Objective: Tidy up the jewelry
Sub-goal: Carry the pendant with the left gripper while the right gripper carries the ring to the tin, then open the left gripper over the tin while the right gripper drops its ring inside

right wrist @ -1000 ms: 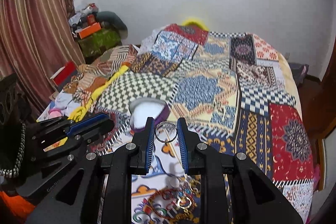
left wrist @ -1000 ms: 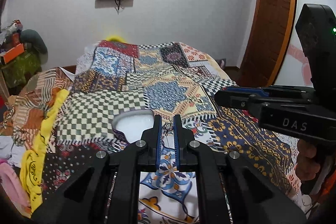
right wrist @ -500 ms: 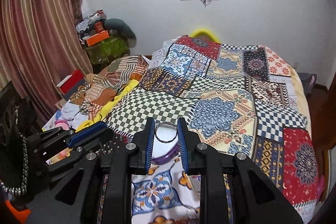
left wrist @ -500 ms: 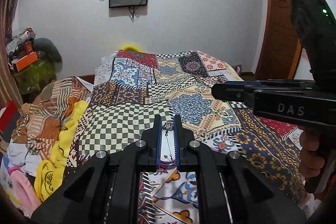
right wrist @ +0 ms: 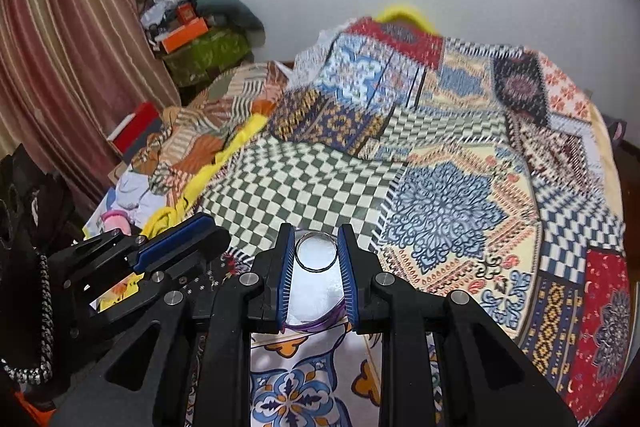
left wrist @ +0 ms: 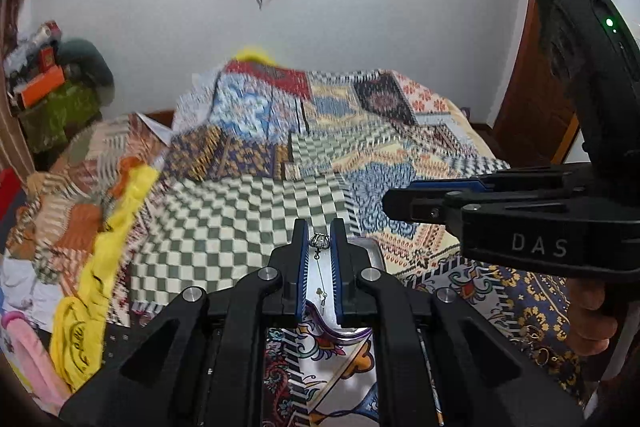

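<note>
Both grippers have come back down over the white tray (right wrist: 316, 301) since half a second ago. Your right gripper (right wrist: 316, 258) is clenched on a metal ring (right wrist: 316, 257), held just above the tray. Your left gripper (left wrist: 320, 242) grasps a small pendant (left wrist: 320, 240), its thin chain (left wrist: 321, 277) hanging over the same tray. You seem to be at the placing step; next, lower each piece and release it gently. Near the front edge of the bed (right wrist: 320, 183), more jewelry (left wrist: 540, 347) waits. Your two grippers are close, so mind a collision.
</note>
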A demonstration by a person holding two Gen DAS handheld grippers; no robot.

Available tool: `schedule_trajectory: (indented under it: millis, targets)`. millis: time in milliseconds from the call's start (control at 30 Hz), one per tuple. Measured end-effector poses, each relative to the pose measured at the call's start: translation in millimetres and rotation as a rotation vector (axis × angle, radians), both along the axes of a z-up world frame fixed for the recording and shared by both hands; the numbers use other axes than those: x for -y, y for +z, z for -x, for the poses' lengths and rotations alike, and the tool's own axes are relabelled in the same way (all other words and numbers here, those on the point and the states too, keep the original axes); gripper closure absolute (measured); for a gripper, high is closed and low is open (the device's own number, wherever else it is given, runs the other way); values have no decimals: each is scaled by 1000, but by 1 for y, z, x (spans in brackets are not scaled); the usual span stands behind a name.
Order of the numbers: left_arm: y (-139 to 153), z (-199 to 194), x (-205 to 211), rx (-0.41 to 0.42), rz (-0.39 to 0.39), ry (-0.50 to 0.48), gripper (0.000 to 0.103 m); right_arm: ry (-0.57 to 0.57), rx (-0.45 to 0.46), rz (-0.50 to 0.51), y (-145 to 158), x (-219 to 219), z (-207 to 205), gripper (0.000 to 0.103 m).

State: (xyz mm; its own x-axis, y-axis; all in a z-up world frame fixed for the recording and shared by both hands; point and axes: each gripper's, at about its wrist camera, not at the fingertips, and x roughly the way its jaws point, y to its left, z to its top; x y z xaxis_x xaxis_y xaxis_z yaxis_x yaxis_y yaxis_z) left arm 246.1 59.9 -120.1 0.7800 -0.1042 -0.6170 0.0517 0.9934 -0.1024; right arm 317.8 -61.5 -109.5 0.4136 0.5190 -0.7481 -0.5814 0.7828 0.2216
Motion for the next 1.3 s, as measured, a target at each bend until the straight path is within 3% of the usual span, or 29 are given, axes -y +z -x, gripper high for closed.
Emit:
schedule_trajectory:
  millis: [300, 667, 833, 1000, 1300]
  targets:
    - [-44, -33, -1, -149, 87, -47, 94, -8, -152, 53, -35, -6, -36, 83]
    - [-61, -34, 3, -191, 98, -64, 94, 1, -254, 79, -63, -11, -47, 83]
    - [-57, -29, 2, -178, 93, -60, 93, 14, -243, 108, -66, -16, -44, 83]
    - [-51, -20, -4, -160, 79, -43, 79, 31, -183, 172, -62, -25, -37, 83]
    - [-29, -1, -16, -124, 69, -7, 78, 38, -124, 162, -40, -21, -18, 81]
